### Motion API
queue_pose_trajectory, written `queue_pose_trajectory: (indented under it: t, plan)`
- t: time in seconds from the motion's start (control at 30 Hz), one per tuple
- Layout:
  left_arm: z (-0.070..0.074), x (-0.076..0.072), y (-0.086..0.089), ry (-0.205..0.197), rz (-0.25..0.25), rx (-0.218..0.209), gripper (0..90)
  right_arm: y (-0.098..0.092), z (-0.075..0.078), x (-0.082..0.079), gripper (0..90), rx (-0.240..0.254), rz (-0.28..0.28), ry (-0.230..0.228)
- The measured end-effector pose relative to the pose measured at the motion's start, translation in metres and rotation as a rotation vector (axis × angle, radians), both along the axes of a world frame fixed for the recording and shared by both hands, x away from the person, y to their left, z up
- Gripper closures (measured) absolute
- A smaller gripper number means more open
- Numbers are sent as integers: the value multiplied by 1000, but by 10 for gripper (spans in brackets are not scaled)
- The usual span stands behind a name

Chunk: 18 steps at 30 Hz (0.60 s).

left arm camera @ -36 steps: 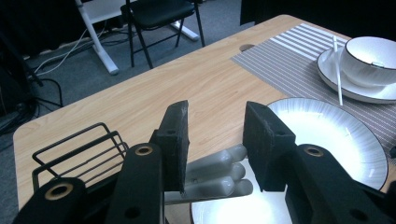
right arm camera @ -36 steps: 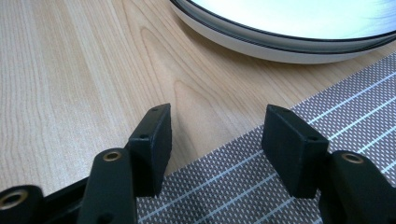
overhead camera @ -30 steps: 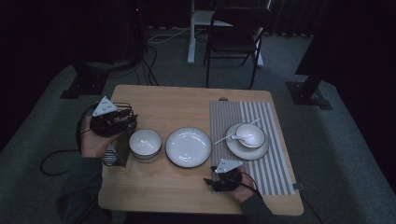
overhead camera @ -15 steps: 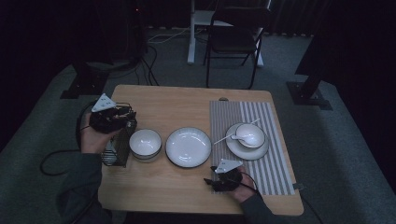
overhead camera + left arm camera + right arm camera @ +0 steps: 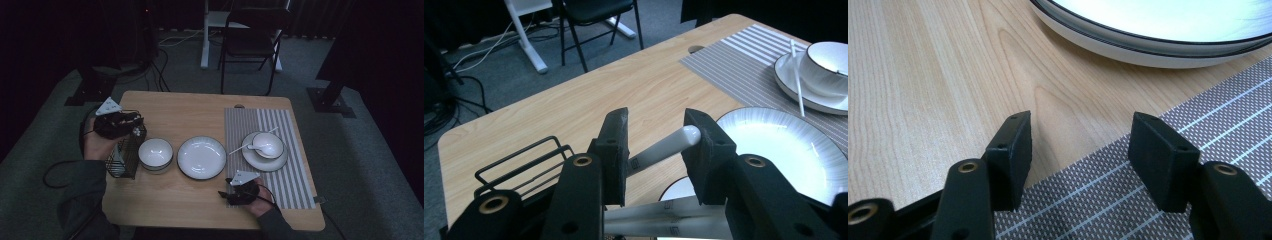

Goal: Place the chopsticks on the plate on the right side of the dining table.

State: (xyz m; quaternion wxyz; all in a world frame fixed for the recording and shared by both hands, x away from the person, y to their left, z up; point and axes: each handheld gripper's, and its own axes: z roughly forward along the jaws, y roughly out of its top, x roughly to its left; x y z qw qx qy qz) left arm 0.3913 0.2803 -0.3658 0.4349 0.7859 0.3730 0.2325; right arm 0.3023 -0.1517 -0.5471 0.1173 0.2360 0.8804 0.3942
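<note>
My left gripper (image 5: 131, 126) hovers over a black wire basket (image 5: 124, 159) at the table's left edge. In the left gripper view a white utensil handle (image 5: 664, 146) slants across the gap of the left gripper (image 5: 654, 145), its rounded tip against the right pad. The jaws have just been closing on it but do not clamp it. More white handles (image 5: 674, 217) lie below in the basket (image 5: 519, 162). My right gripper (image 5: 231, 187) rests low on the table near the front edge. The right gripper (image 5: 1080, 145) is open and holds nothing.
A white bowl (image 5: 155, 155) stands right of the basket, then a white plate (image 5: 201, 157). The striped placemat (image 5: 287, 180) carries a saucer (image 5: 280, 162) with a small bowl (image 5: 269, 144) and a spoon. A black chair (image 5: 250, 45) stands behind the table.
The left gripper has shifted only slightly above the basket. The right gripper has stayed put.
</note>
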Motion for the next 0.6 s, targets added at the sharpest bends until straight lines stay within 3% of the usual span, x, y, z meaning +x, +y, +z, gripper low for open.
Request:
queue_pose_trajectory:
  t: [0.6]
  plan:
    - [-4, 6, 2, 2, -1, 25, 628, 0, 0, 0, 424, 0, 0, 0]
